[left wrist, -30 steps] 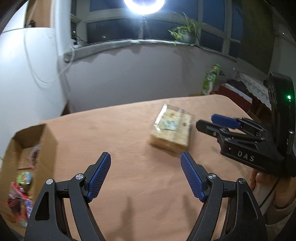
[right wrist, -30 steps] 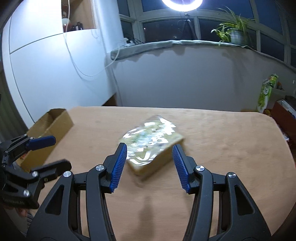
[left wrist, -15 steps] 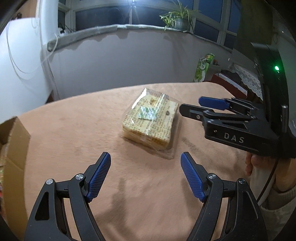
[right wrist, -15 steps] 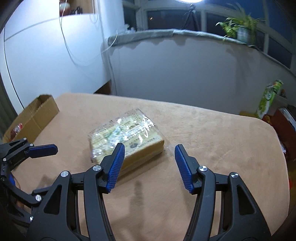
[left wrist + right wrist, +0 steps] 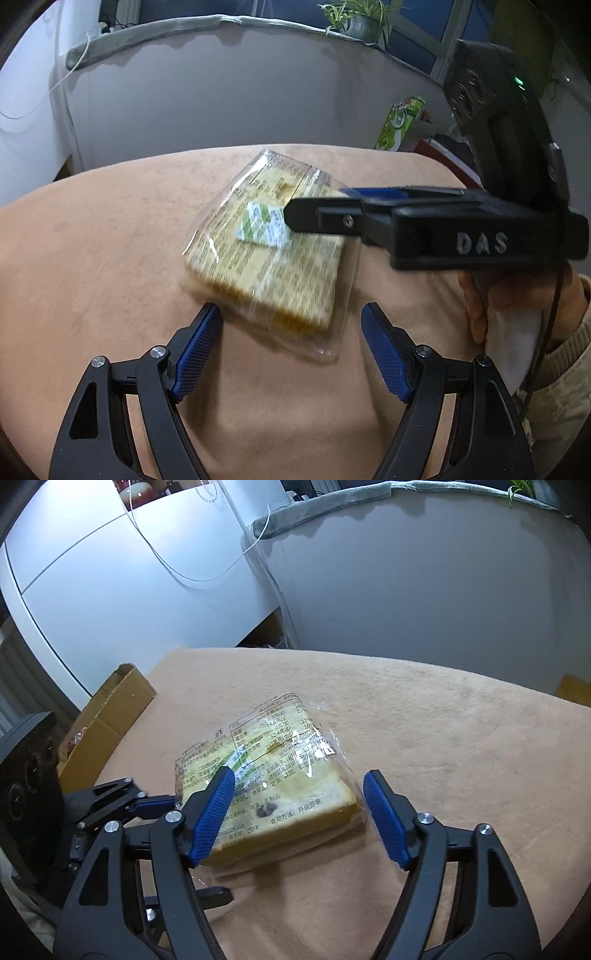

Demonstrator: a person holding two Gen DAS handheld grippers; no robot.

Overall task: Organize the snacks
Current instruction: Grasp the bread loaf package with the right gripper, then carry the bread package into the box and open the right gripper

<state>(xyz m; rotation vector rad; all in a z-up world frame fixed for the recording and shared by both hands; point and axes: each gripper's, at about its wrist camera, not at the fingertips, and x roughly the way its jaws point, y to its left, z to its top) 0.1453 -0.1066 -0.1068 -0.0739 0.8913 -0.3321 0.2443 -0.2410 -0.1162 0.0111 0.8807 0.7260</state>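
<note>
On the tan cloth-covered table [image 5: 461, 746], with an open brown cardboard box [image 5: 110, 716] at its left edge, a clear-wrapped block of sliced bread [image 5: 269, 251] is flanked by the black blue-padded left gripper [image 5: 291, 332] and right gripper [image 5: 299, 801], both with jaws held apart around its near corners.

- Left gripper [image 5: 291, 325]: jaws spread wide, blue pads facing each other, fingers angled downward.
- Right gripper [image 5: 299, 794]: jaws likewise parted, held level, crossing ahead of the left from its right side.
- Right hand [image 5: 509, 306]: wrapped round the handle.
</note>
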